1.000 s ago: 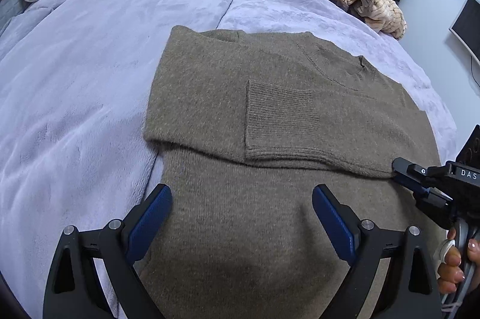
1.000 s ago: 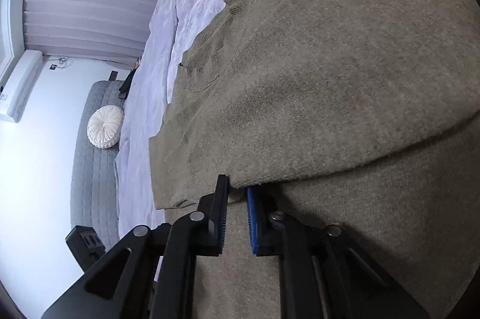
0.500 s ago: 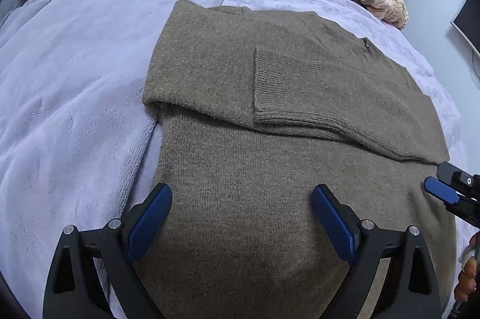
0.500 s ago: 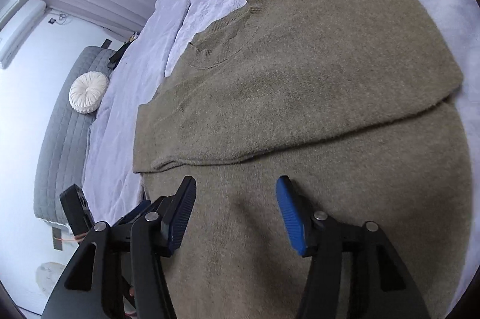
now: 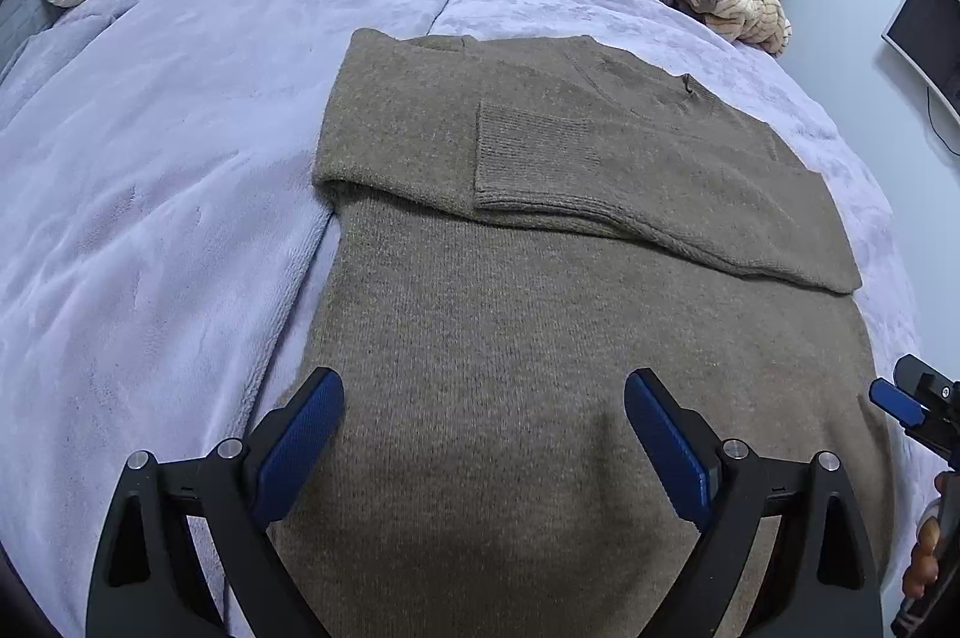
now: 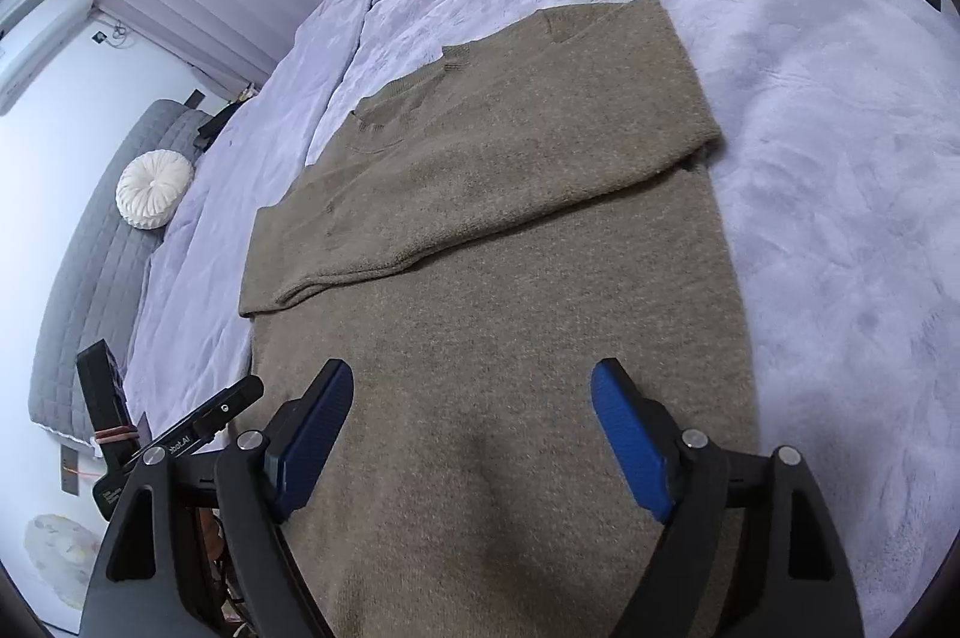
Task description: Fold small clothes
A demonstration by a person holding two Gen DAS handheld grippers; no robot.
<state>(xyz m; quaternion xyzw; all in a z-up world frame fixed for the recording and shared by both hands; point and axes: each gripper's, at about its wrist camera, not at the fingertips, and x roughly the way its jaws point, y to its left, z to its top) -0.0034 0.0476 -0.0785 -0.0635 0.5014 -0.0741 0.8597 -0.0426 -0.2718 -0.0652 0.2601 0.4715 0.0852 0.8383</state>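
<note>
Left gripper (image 5: 483, 443): jaws wide, empty, above the lower body of the olive-brown knitted sweater (image 5: 540, 290). Right gripper (image 6: 471, 437): jaws wide, empty, over the same hem region. Sweater lies flat on the lavender plush bedspread (image 5: 180, 128), both sleeves folded across the chest, ribbed cuff (image 5: 528, 158) uppermost. Risk: lifting the hem unevenly, or pinching the plush cover beneath, would likely drag the folded sleeves askew and skew the next fold.

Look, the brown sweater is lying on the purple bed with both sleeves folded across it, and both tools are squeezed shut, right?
Not quite. Both wrist views show the left tool and right tool open, holding nothing. The brown sweater does lie on the purple bed, sleeves folded across.
</note>
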